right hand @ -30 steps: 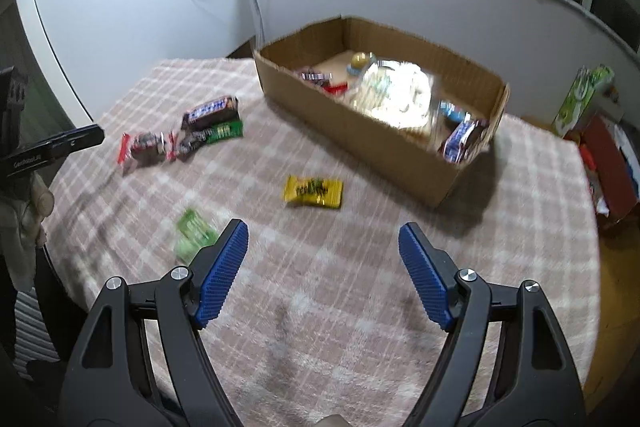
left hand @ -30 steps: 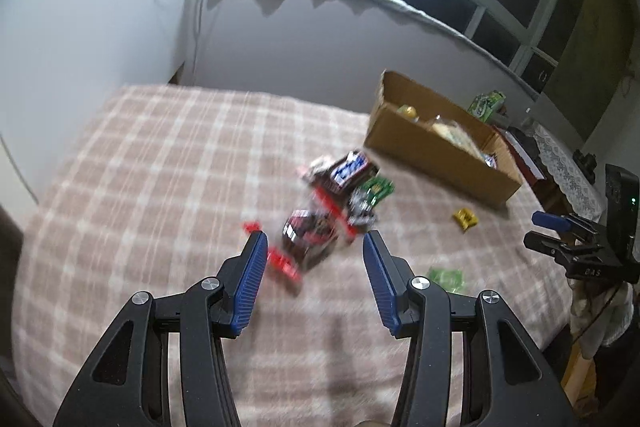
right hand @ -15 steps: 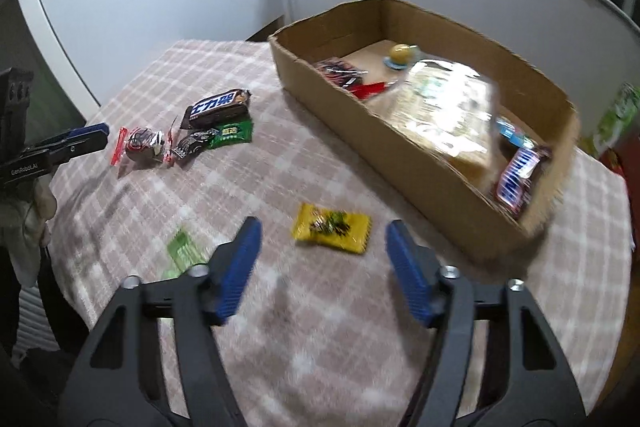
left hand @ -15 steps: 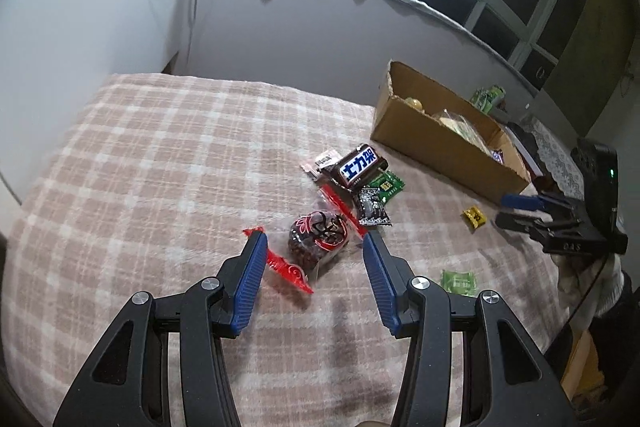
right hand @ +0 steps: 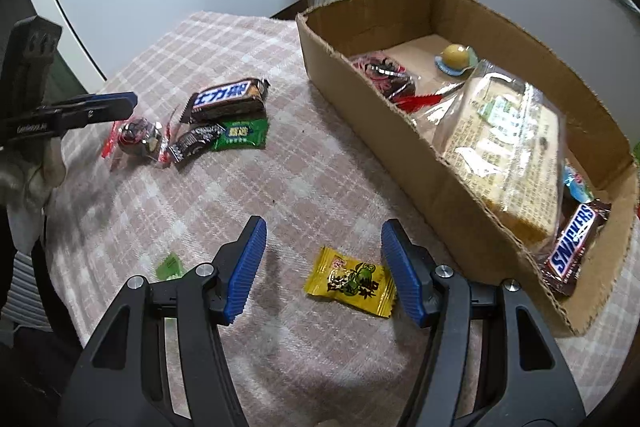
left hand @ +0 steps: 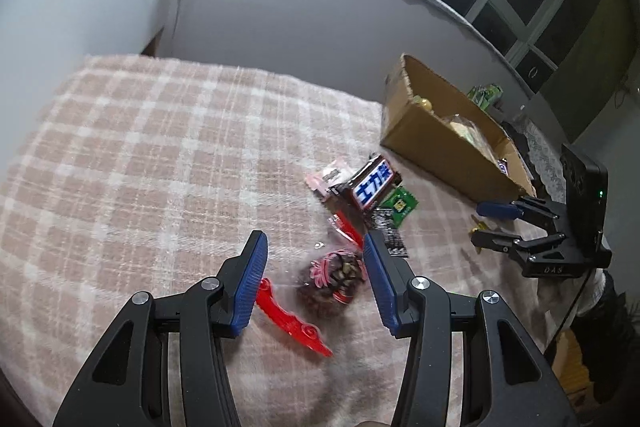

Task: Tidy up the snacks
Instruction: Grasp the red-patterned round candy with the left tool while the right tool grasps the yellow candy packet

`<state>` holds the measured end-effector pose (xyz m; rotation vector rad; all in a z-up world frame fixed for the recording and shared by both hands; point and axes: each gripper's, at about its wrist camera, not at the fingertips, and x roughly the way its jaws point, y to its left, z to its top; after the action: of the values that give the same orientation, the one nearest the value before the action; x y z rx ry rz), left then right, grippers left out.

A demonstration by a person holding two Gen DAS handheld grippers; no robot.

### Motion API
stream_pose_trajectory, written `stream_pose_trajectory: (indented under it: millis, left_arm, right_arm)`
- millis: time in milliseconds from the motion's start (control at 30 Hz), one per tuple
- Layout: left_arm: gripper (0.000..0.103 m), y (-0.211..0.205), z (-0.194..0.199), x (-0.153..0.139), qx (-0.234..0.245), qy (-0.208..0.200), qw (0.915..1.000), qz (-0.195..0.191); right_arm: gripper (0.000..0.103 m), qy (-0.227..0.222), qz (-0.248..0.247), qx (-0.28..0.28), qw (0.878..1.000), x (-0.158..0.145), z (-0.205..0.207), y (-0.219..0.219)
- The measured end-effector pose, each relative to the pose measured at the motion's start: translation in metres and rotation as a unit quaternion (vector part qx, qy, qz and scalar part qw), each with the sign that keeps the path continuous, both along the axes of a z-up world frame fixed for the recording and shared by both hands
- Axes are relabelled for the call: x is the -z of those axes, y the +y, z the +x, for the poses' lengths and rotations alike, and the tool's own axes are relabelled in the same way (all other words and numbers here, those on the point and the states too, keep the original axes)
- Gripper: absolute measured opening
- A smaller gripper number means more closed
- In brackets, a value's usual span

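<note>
Here the left gripper (left hand: 312,279) hangs over a clear-wrapped dark candy with red twisted ends (left hand: 334,277); its blue pads stand apart on either side of the candy, not pressing it. The right gripper (right hand: 322,265) has its jaws parted wider, with a yellow candy packet (right hand: 350,281) lying flat on the checked cloth (right hand: 320,167) between them, untouched. A brown chocolate bar (right hand: 228,99) and a green packet (right hand: 240,135) lie near the cardboard box (right hand: 400,147), which already holds several snacks.

Loose wrapped snacks, including a yellow candy (right hand: 351,281) and a Snickers bar (right hand: 228,99), lie on checked cloth beside a part-filled cardboard box (right hand: 400,143).
</note>
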<state>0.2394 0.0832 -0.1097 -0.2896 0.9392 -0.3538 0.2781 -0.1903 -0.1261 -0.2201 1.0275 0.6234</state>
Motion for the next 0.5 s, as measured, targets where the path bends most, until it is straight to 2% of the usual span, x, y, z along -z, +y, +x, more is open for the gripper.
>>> stream_pose_trajectory:
  millis: [200,500]
  left_arm:
    - [0.048,0.000,-0.001,0.007,0.013,0.015,0.9998,-0.006]
    - [0.048,-0.011,-0.010,0.002,0.028,0.005,0.9991,0.032]
  right_arm:
    - [0.063,0.038,0.008,0.000,0.999,0.009,0.006,-0.006]
    - [0.063,0.062,0.018,-0.008,0.998,0.007,-0.009,-0.018]
